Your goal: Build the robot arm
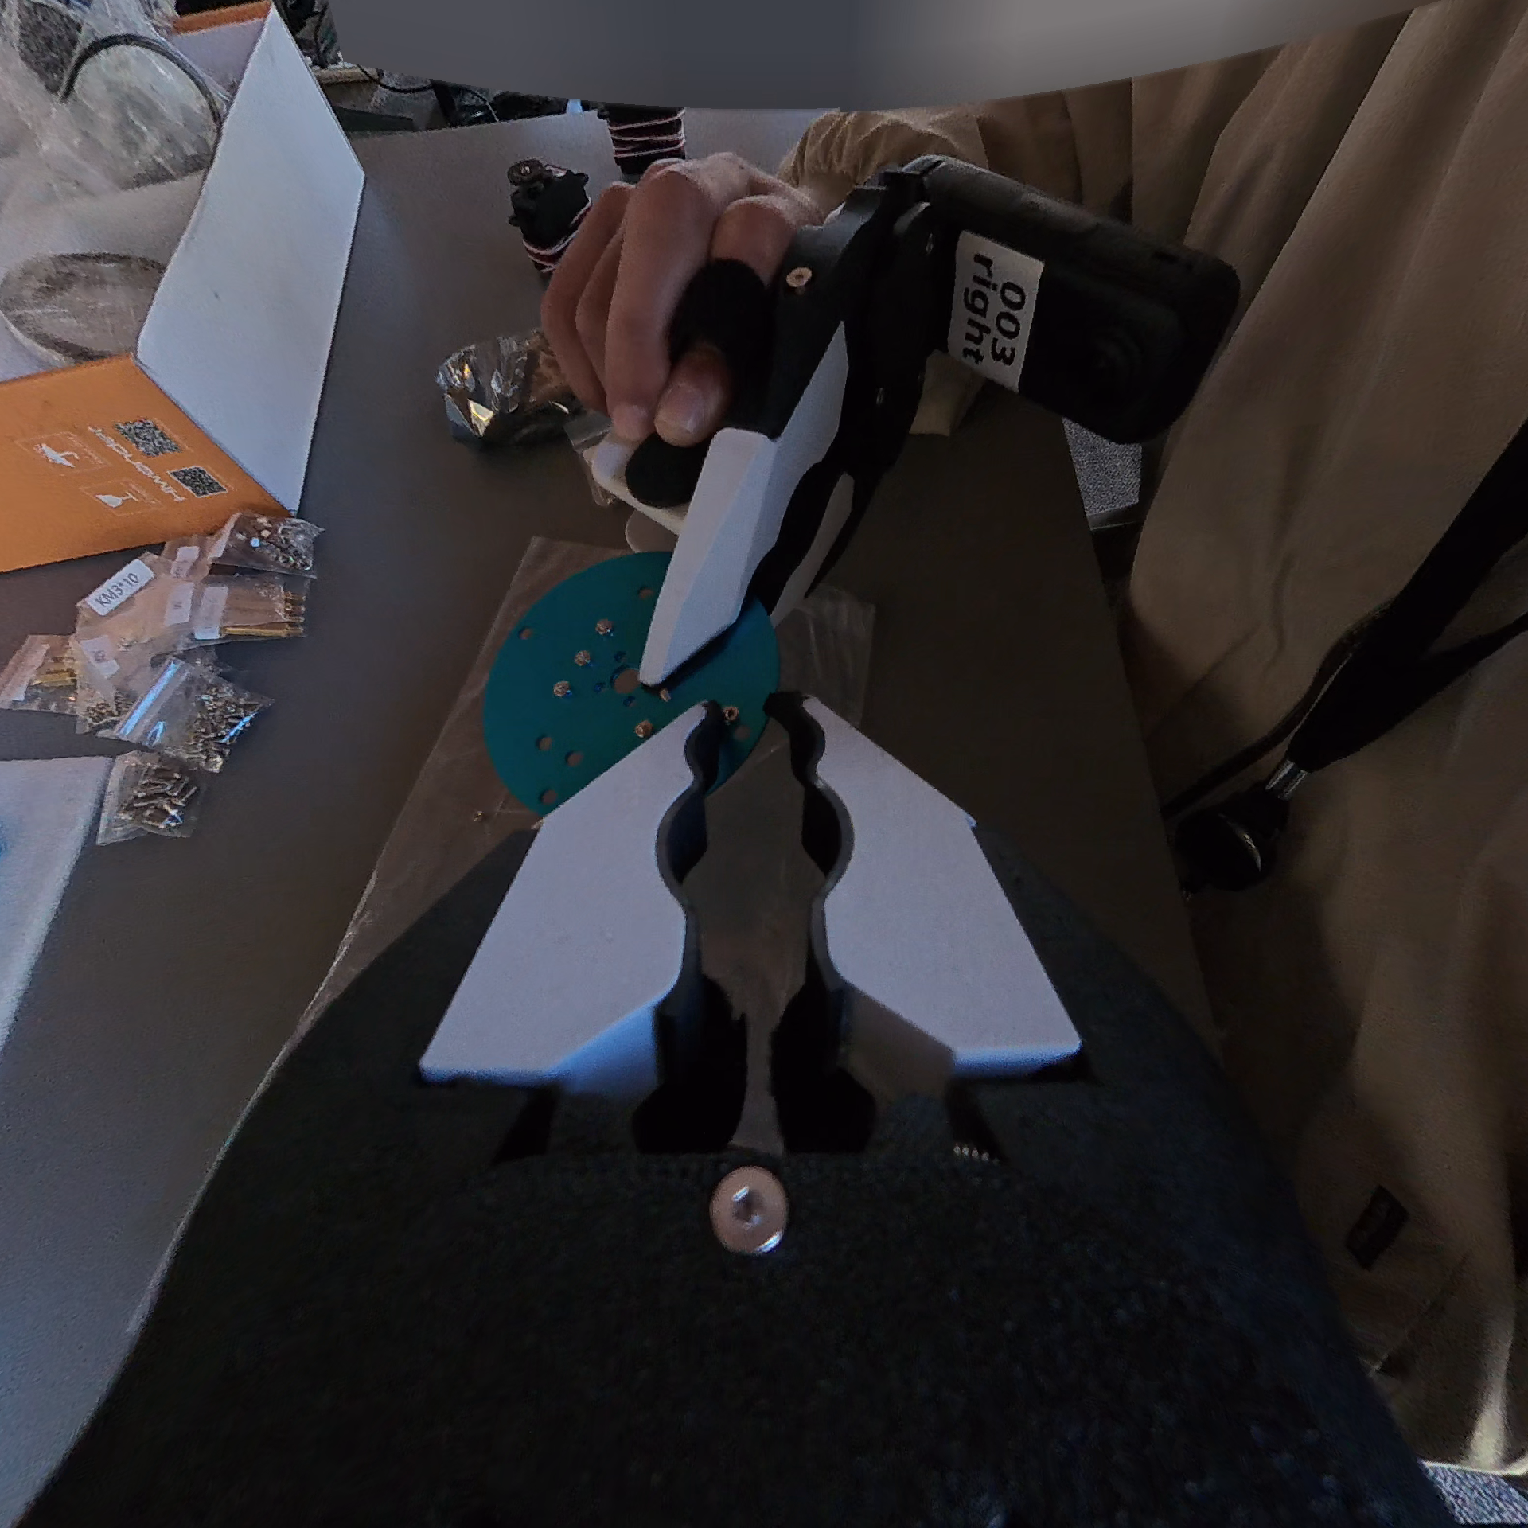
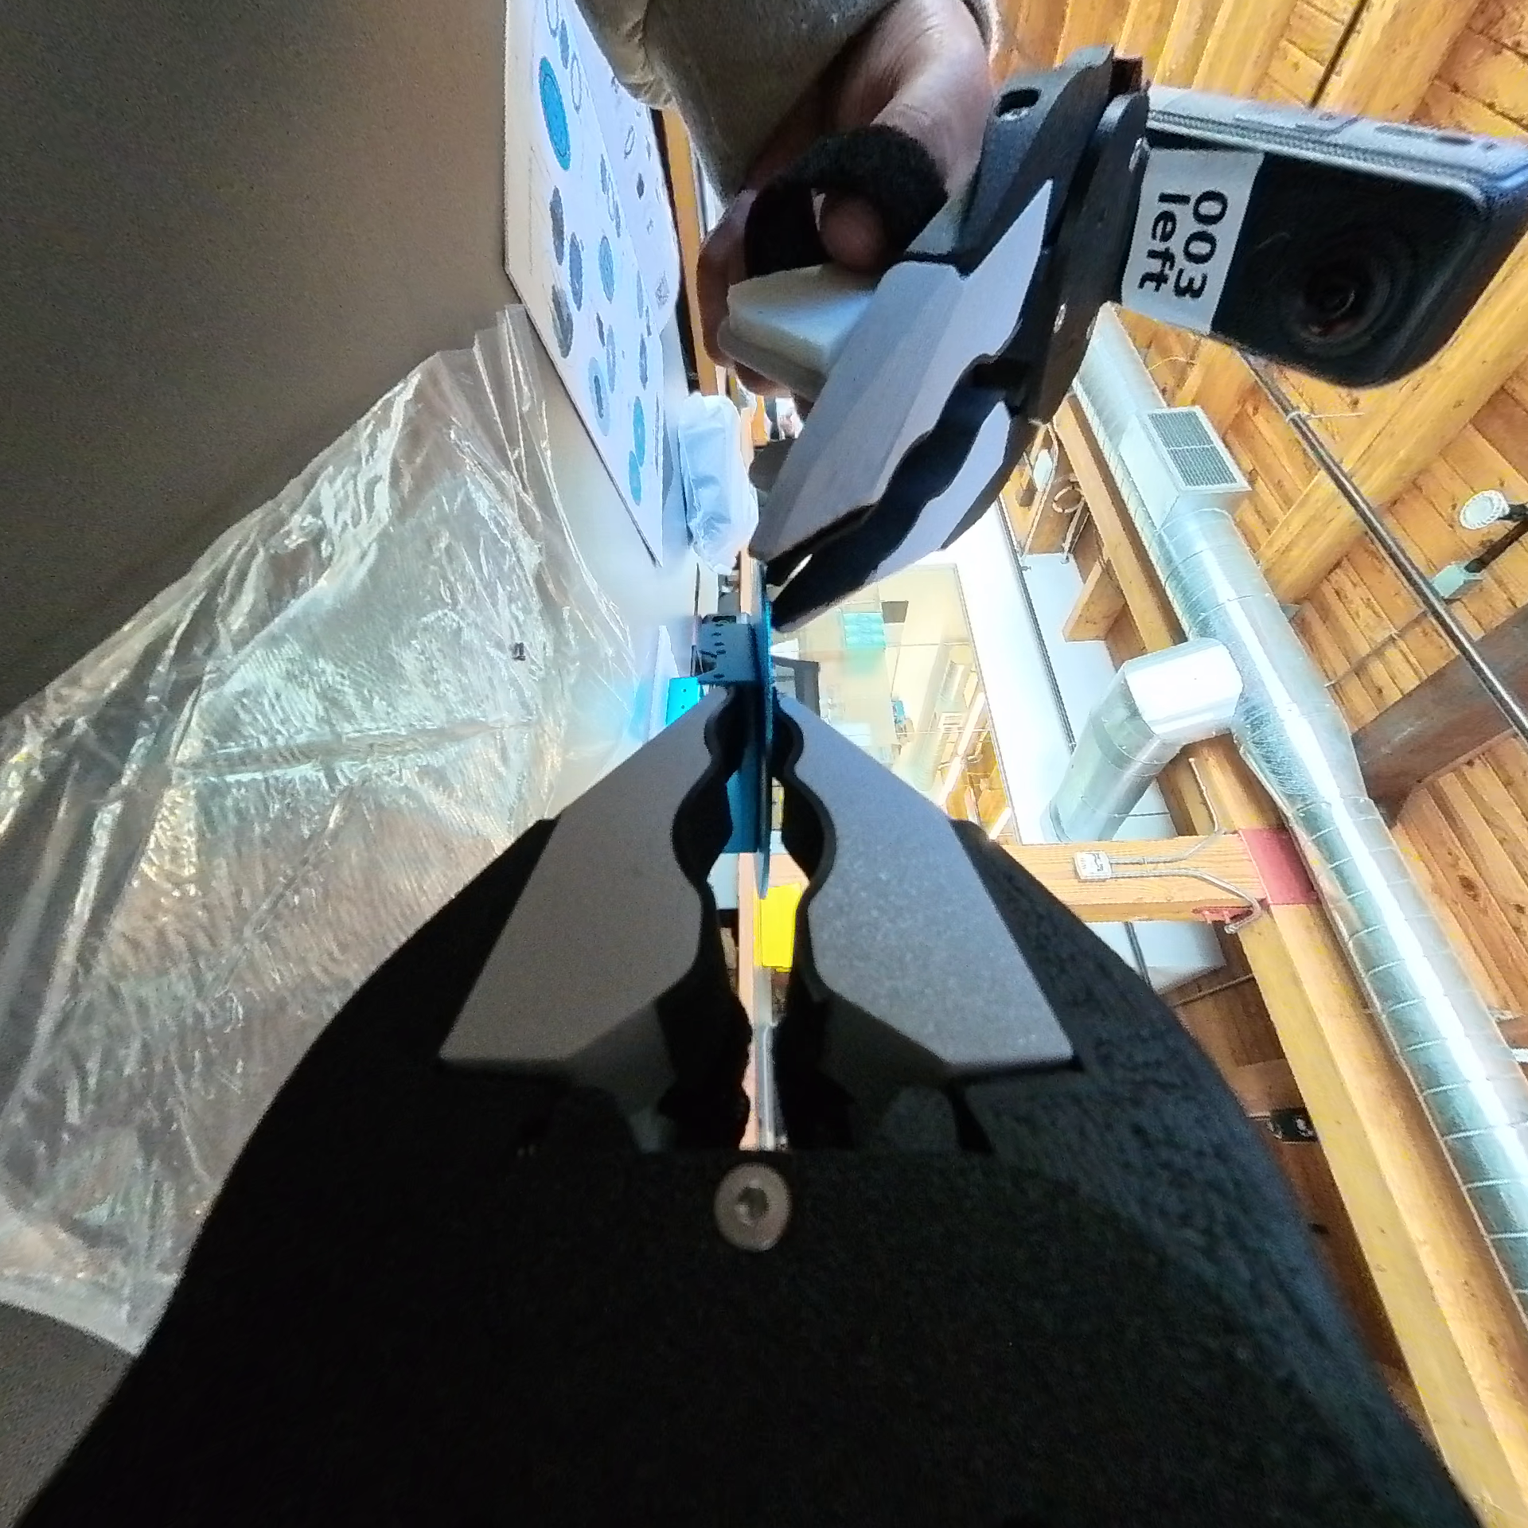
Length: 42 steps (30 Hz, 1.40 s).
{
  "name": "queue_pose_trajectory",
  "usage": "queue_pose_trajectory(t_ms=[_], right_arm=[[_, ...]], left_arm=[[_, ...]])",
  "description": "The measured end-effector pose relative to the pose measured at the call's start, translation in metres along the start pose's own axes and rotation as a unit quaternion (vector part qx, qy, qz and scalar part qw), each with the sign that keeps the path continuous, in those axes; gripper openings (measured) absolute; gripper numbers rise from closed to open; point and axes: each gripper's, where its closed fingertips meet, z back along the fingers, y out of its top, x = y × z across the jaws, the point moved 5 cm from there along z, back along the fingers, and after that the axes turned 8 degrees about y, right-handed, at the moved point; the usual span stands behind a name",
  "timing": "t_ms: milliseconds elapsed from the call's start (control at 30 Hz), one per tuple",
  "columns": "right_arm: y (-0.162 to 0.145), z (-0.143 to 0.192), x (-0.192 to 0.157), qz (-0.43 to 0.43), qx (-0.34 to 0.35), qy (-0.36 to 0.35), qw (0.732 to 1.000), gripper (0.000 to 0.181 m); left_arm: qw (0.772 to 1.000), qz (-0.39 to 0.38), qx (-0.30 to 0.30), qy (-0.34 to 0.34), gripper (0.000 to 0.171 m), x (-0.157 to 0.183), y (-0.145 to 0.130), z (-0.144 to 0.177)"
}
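A teal round disc [image 1: 562, 719] with many holes and small brass screws is held up above a clear plastic sheet [image 1: 430, 794]. My right gripper [image 1: 661, 678] comes down from above and is shut on the disc near its centre. In the right wrist view the disc [image 2: 766, 661] shows edge-on between my right gripper [image 2: 756, 707] jaws, with a blue bracket [image 2: 742, 814] on its left face. My left gripper [image 1: 748, 707] has its jaws close together over the disc's rim. It also shows in the right wrist view [image 2: 771, 591], pinching the disc's top edge.
On the grey table [image 1: 331, 868] lie an orange and white box [image 1: 248, 289], several small bags of screws [image 1: 182, 711], a black servo motor [image 1: 550, 207] and a foil bag [image 1: 496, 389]. A printed parts sheet [image 2: 595, 289] lies beyond the plastic. A person in beige [image 1: 1323, 579] is at the right.
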Motion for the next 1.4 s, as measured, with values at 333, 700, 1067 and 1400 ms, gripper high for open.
queue_pose_trajectory(t_ms=[333,700,1067,1400], right_arm=[[-0.0002,0.0004,0.0011,-0.004,0.000,-0.002,1.000,0.002],[0.0022,0.0004,-0.0006,0.007,0.002,0.001,1.000,0.002],[0.0016,0.0004,0.0000,0.001,0.004,0.001,1.000,0.002],[0.0017,0.0000,-0.0009,0.003,0.003,0.003,1.000,0.002]], left_arm=[[1.000,-0.018,-0.008,0.009,0.015,0.0015,0.0000,0.0029],[0.997,-0.064,-0.032,0.020,0.010,0.0049,0.0006,0.0008],[0.997,-0.068,-0.034,0.028,0.008,0.0049,0.0018,0.0020],[0.995,-0.080,-0.042,0.036,0.007,0.0069,0.0018,0.0018]])
